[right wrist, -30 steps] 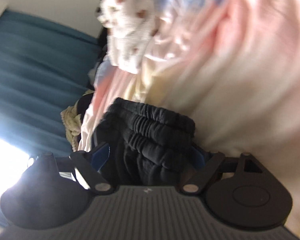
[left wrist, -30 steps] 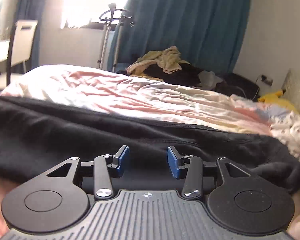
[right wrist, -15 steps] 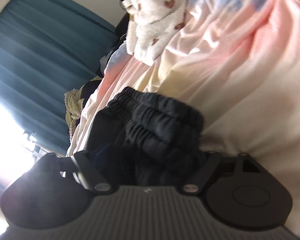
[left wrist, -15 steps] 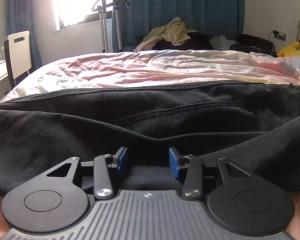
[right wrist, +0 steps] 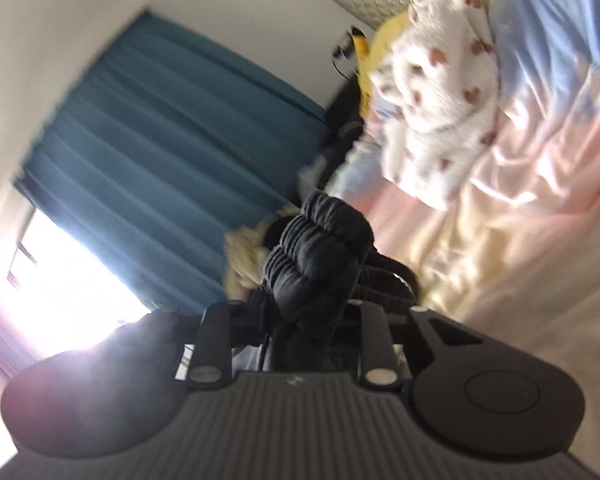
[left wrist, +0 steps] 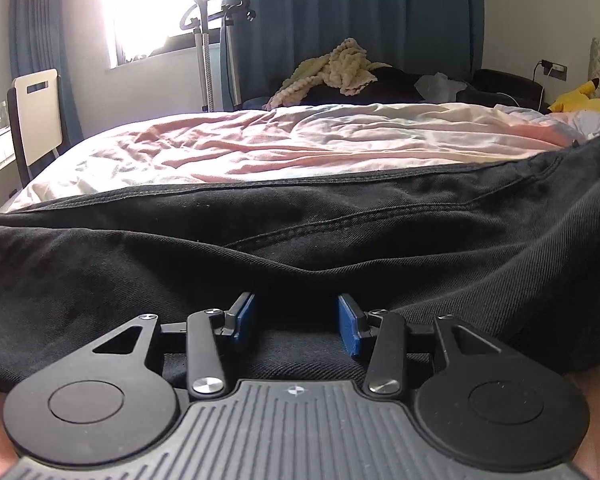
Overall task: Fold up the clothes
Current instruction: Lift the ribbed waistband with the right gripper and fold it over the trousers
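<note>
Right tool [right wrist: 312,320]: jaws just closed, now clamped on gathered waistband [right wrist: 320,248] of black trousers [left wrist: 300,248]; bunch raised clear of bed [left wrist: 260,148], where a moment ago it lay between wide jaws. Left tool [left wrist: 296,320]: half open as before, blue pads [left wrist: 246,316] apart, low over trouser fabric, gripping nothing. Trousers sprawl across near edge of bed. Judgement: grasp secured; lift for fold under way.

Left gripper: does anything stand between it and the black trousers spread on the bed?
Nothing visible does. The left gripper sits low over the black trousers, its blue pads apart with only the dark cloth between and ahead of them; whether they press it is unclear.
</note>
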The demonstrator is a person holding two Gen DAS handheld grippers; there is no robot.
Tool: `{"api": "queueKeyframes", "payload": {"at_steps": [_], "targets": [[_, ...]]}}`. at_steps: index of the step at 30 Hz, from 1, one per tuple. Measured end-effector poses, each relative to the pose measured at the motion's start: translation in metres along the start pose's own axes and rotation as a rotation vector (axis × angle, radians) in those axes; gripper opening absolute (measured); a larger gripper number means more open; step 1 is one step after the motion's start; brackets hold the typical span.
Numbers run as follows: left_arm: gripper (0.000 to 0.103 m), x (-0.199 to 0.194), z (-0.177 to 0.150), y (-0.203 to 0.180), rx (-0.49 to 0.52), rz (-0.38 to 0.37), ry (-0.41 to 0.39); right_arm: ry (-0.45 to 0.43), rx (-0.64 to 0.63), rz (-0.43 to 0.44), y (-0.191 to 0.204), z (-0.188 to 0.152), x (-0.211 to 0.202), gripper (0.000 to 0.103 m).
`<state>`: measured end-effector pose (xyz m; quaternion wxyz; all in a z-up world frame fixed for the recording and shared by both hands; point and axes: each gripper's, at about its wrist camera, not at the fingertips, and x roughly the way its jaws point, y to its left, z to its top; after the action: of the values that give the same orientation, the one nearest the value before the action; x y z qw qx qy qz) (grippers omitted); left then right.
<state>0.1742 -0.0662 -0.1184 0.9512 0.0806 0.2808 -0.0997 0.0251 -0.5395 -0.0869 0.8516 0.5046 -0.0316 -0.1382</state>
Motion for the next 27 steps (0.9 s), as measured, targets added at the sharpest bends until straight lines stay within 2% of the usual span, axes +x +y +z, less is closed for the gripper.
{"api": "queueKeyframes", "payload": {"at_steps": [3,6,8,11,13,15,17,20,24,27], "targets": [[0.048,-0.002,0.004,-0.01,0.015,0.014,0.005,-0.034,0.025,0.046,0.003,0.009,-0.006,0.022],[0.048,-0.004,0.011,-0.022,0.004,-0.019,0.018,-0.081,0.092,0.062,-0.004,0.018,-0.017,0.021],[0.048,-0.004,0.012,-0.041,0.031,-0.046,0.032,-0.124,0.111,0.054,-0.008,0.025,-0.027,0.021],[0.048,-0.002,0.011,-0.077,0.095,-0.08,0.049,-0.201,0.174,-0.001,-0.027,0.041,-0.044,0.021],[0.048,0.0,0.008,-0.096,0.123,-0.089,0.057,-0.24,0.171,-0.062,-0.043,0.05,-0.056,0.021],[0.048,0.003,0.001,-0.107,0.156,-0.067,0.039,-0.242,0.191,-0.127,-0.063,0.053,-0.062,0.021],[0.048,0.005,-0.004,-0.104,0.15,-0.079,0.024,-0.222,0.219,-0.193,-0.079,0.049,-0.062,0.021],[0.049,0.003,-0.002,-0.092,0.1,-0.115,0.017,-0.22,0.139,-0.223,-0.073,0.045,-0.059,0.021],[0.053,-0.014,0.009,-0.083,0.103,-0.165,0.026,-0.219,-0.028,-0.216,-0.033,0.04,-0.053,0.022],[0.058,-0.045,0.021,-0.065,0.097,-0.172,-0.014,-0.2,-0.152,-0.174,0.009,0.027,-0.049,0.023]]}}
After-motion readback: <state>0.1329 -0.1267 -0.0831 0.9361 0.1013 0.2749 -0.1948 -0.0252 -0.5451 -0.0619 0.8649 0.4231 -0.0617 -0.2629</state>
